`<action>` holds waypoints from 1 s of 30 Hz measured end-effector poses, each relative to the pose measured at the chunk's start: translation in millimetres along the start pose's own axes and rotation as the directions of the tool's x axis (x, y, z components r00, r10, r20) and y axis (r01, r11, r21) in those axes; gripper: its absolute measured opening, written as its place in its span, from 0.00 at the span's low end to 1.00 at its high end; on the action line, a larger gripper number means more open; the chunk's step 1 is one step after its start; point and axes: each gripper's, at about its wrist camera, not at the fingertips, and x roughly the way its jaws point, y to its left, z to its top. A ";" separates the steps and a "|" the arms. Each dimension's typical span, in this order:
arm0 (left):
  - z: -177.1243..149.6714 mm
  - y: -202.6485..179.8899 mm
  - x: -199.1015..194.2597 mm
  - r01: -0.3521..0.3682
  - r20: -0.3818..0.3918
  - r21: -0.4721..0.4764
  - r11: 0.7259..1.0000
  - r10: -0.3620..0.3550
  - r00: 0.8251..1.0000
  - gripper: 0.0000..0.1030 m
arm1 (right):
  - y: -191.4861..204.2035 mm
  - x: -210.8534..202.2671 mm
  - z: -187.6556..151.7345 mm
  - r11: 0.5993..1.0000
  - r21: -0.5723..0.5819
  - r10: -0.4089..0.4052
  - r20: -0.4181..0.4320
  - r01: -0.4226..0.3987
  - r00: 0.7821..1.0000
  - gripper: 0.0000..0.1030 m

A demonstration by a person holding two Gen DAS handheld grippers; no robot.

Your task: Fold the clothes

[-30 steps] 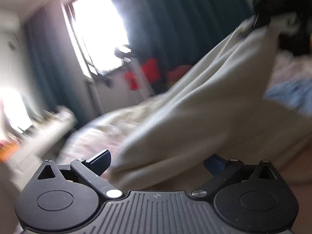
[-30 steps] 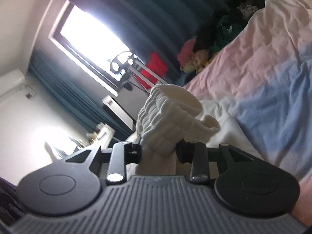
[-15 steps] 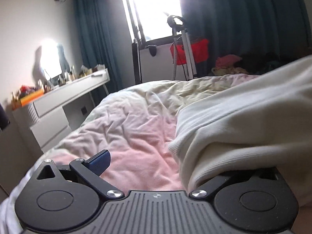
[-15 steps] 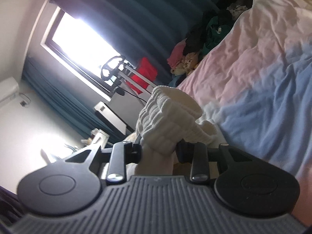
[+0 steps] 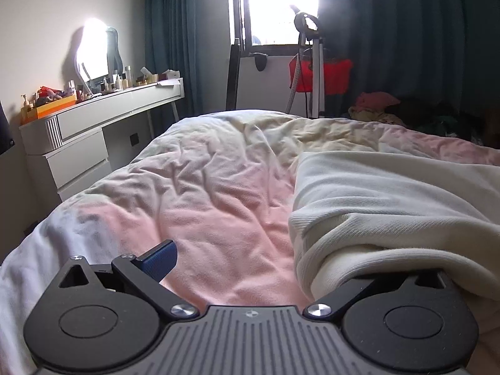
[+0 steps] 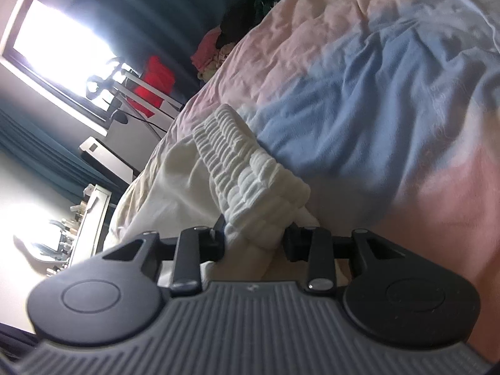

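Note:
A cream white garment [image 5: 390, 206] lies on the bed at the right of the left wrist view. Its edge drapes over the right finger of my left gripper [image 5: 250, 262], which is open and low over the bedding; only the blue left fingertip [image 5: 159, 257] shows. In the right wrist view my right gripper [image 6: 254, 239] is shut on the garment's ribbed elastic waistband [image 6: 247, 168], close above the bed. The rest of the garment [image 6: 184, 178] trails to the left of it.
The bed has a crumpled pink, cream and blue duvet [image 5: 203, 193]. A white dresser [image 5: 93, 131] with bottles and a lit mirror stands at the left. A window, dark curtains, a stand with a red bag [image 5: 322, 75] and a clothes pile [image 5: 384, 109] are beyond the bed.
The left gripper has swung level and low over the bed, with the garment settling onto its right side. The right gripper has come down toward the bed, still holding the waistband.

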 end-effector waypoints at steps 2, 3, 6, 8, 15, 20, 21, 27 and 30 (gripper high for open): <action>0.1 1.3 1.5 0.003 -0.015 -0.016 1.000 -0.003 1.000 1.00 | -1.1 -1.2 -0.6 1.000 0.009 0.008 -0.001 -0.008 1.000 0.40; 0.3 2.9 2.6 0.010 -0.031 -0.022 1.000 -0.011 0.999 1.00 | -1.7 -1.7 -0.7 1.000 0.018 0.015 -0.006 -0.015 1.000 0.43; 0.6 9.8 5.8 0.045 -0.099 -0.040 0.998 -0.049 0.994 0.99 | -4.5 -1.6 1.9 0.998 0.050 0.031 -0.024 -0.030 0.999 0.49; -0.4 19.4 4.5 0.095 -0.148 -0.085 0.992 -0.107 0.983 0.99 | -6.3 -3.0 4.1 0.997 0.074 0.037 -0.030 -0.034 0.999 0.56; -0.6 59.3 -9.9 0.324 -0.220 -0.312 0.893 -0.400 0.890 1.00 | -7.1 -14.0 5.6 0.996 0.092 -0.014 -0.049 0.018 0.999 0.86; 0.9 74.5 0.7 0.465 -0.170 -0.513 0.721 -0.617 0.769 1.00 | -15.9 7.0 -0.9 0.992 0.111 -0.049 -0.145 0.065 0.988 0.87; 1.8 75.7 4.8 0.475 -0.156 -0.539 0.696 -0.636 0.756 1.00 | -16.3 10.5 -2.3 0.992 0.111 -0.046 -0.151 0.063 0.988 0.87; 3.5 83.9 49.5 0.462 -0.120 -0.671 0.580 -0.700 0.704 1.00 | -8.2 12.7 -2.9 0.994 0.113 0.007 -0.132 0.008 0.991 0.88; -1.0 86.6 65.0 0.424 -0.124 -0.717 0.553 -0.700 0.703 1.00 | 3.0 5.4 -1.6 0.994 0.092 0.062 -0.104 -0.052 0.993 0.88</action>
